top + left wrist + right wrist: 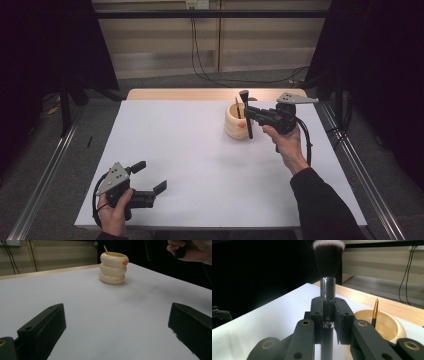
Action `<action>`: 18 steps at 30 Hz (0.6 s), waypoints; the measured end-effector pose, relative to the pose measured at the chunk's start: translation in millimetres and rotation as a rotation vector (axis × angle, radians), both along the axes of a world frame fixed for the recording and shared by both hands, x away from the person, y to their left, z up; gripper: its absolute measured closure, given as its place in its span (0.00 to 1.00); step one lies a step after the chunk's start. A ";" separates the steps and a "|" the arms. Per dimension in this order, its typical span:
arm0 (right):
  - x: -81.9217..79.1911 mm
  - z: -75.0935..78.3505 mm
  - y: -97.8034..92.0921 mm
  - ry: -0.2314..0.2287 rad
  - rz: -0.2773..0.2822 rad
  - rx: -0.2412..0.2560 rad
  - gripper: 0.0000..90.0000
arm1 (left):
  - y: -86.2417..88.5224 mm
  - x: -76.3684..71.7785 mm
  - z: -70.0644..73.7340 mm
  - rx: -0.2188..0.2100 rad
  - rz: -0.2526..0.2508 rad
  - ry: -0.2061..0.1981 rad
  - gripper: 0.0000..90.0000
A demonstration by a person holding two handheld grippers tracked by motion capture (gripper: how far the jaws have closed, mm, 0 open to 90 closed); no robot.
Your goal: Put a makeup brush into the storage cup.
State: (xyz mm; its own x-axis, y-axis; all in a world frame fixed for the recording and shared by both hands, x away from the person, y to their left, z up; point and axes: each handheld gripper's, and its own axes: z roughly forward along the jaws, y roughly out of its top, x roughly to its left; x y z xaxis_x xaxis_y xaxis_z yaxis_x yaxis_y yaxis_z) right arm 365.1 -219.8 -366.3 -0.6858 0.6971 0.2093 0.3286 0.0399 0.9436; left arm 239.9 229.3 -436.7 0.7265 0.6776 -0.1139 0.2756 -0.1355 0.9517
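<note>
A cream ribbed holder (236, 121) (113, 268) (384, 325) stands on the white table (200, 160) at the back right, with a thin gold-tipped stick (375, 312) (106, 250) in it. My right gripper (251, 114) (328, 312) is shut on a black makeup brush (246, 111) (328, 267), held upright with its bristles up, just right of the holder's rim. My left gripper (151, 177) (113, 327) rests open near the table's front left corner, nothing between its jaws.
A wooden strip (175, 94) edges the table's far side. Metal rails (367, 180) run along both sides of the table. Black cables (200, 60) hang down the back wall to the floor.
</note>
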 end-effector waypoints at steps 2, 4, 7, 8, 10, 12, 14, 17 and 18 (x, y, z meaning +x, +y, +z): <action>4.0 0.1 1.6 0.002 0.002 -0.006 0.88 | 0.3 -0.3 0.1 -0.002 -0.006 0.000 0.02; 7.9 0.8 2.2 0.004 0.000 -0.016 0.88 | -0.3 -0.3 -0.1 -0.002 -0.010 0.000 0.02; 15.0 3.5 0.4 0.012 -0.011 -0.021 0.88 | -0.8 -0.4 0.1 0.003 -0.010 -0.004 0.02; 17.6 4.1 -1.2 0.014 -0.011 -0.018 0.88 | -1.0 -0.5 0.0 0.000 -0.009 -0.001 0.02; 22.2 4.3 -3.3 0.017 -0.025 -0.019 0.88 | -0.3 0.1 -0.4 -0.007 -0.018 0.001 0.02; 25.8 4.1 -5.6 0.019 -0.033 -0.013 0.88 | 0.0 0.4 -0.5 -0.005 -0.016 0.003 0.02; 28.2 3.4 -7.4 0.015 -0.036 -0.007 0.88 | -0.1 0.3 -0.5 -0.002 -0.008 0.004 0.02; 32.2 2.7 -7.4 0.007 -0.047 -0.002 0.88 | -0.5 0.3 -0.6 -0.003 -0.009 0.007 0.02; 33.2 3.0 -7.6 0.005 -0.056 -0.001 0.88 | -0.5 0.4 -0.8 -0.006 -0.008 0.008 0.02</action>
State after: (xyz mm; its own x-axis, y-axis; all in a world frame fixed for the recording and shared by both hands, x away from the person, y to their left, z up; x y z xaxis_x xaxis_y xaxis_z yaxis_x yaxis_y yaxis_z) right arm 398.3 -227.4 -363.3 -0.6447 0.7346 0.2115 0.3349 0.0227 0.9420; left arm 240.3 228.7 -437.5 0.7308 0.6712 -0.1241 0.2824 -0.1319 0.9502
